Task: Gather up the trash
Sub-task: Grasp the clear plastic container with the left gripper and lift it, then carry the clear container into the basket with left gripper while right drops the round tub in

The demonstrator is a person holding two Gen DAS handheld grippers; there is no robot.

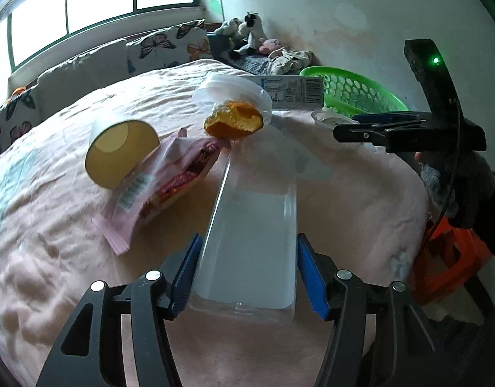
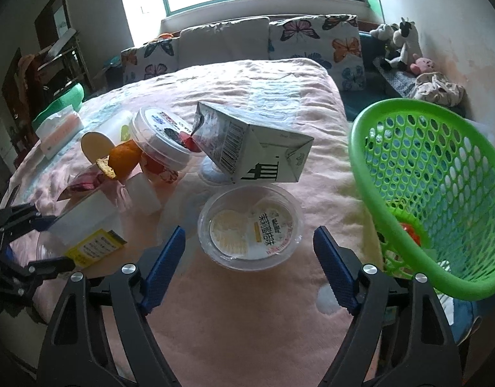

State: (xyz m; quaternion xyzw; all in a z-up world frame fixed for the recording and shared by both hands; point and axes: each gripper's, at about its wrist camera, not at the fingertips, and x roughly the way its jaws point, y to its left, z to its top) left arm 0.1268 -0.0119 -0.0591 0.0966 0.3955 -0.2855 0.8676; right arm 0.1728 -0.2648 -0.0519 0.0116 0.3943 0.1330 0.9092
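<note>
My left gripper (image 1: 247, 271) is shut on a clear rectangular plastic box (image 1: 250, 245), its blue pads pressing both sides; the box also shows in the right wrist view (image 2: 89, 213). Beyond it lie an orange peel (image 1: 234, 121), a pink snack wrapper (image 1: 157, 187) and a yellow-ended cup (image 1: 121, 154). My right gripper (image 2: 249, 264) is open and empty, just short of a clear round dessert cup (image 2: 250, 225). A milk carton (image 2: 247, 146) lies behind that cup. A green mesh basket (image 2: 441, 193) stands tilted at the right.
All lies on a pink bedspread (image 2: 247, 322). A round lidded tub (image 2: 163, 138) and a tissue pack (image 2: 58, 129) sit at the left. Pillows and plush toys (image 2: 399, 42) line the far side. An orange stool (image 1: 447, 258) stands beside the bed.
</note>
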